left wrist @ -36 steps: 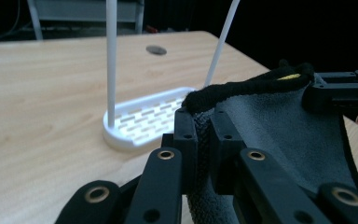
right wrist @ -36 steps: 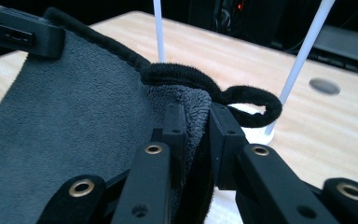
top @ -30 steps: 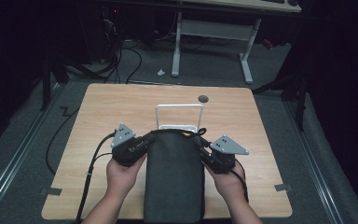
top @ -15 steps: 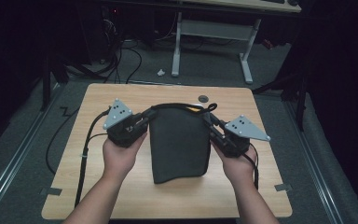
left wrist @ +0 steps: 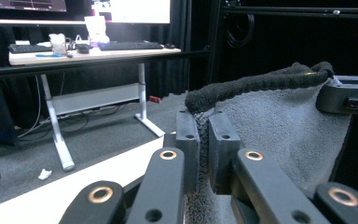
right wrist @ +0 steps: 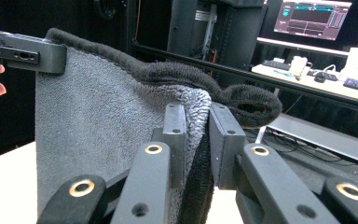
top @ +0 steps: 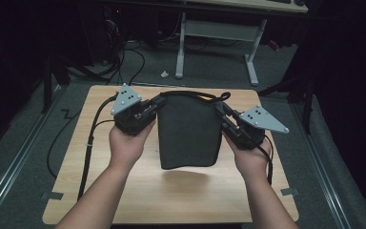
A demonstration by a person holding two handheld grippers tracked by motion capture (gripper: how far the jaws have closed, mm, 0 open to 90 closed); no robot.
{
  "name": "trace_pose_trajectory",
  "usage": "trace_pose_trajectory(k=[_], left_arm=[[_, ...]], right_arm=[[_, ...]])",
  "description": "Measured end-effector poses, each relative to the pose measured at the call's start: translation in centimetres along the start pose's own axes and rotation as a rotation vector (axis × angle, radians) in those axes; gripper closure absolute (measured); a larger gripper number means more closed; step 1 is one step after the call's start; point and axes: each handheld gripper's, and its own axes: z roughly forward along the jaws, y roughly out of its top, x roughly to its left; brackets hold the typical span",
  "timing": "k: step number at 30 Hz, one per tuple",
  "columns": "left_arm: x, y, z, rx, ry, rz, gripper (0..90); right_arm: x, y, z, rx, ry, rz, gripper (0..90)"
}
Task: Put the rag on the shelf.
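A dark grey towel [top: 189, 133] hangs folded above the wooden table [top: 95, 191], held up by its two top corners. My left gripper [top: 158, 102] is shut on the towel's left corner, and in the left gripper view its jaws pinch the thick hem of the towel [left wrist: 279, 126]. My right gripper [top: 219, 110] is shut on the right corner; in the right gripper view the towel [right wrist: 102, 116] bunches between the jaws and a loop of hem curls beyond them. The towel's lower edge hangs clear of the table and casts a shadow below.
A white-legged desk [top: 219, 43] stands on the grey carpet beyond the table, with cables on the floor to its left. A black cable [top: 88, 143] trails from my left gripper across the table's left side. A desk with a keyboard and monitors [left wrist: 88, 46] shows in the left gripper view.
Both grippers have risen and lifted the towel off the table; it now hangs free. The white frame seen behind it one second ago is hidden.
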Motion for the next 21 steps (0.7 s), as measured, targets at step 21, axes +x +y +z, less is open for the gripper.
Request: trace_pose_trajectory(k=[21], left_arm=[[5.0,1.5,5.1,0.036,0.077,0.018,84.4]], right_arm=[[-2.7,1.8,6.5,0.062,0.001,0.016,79.3]])
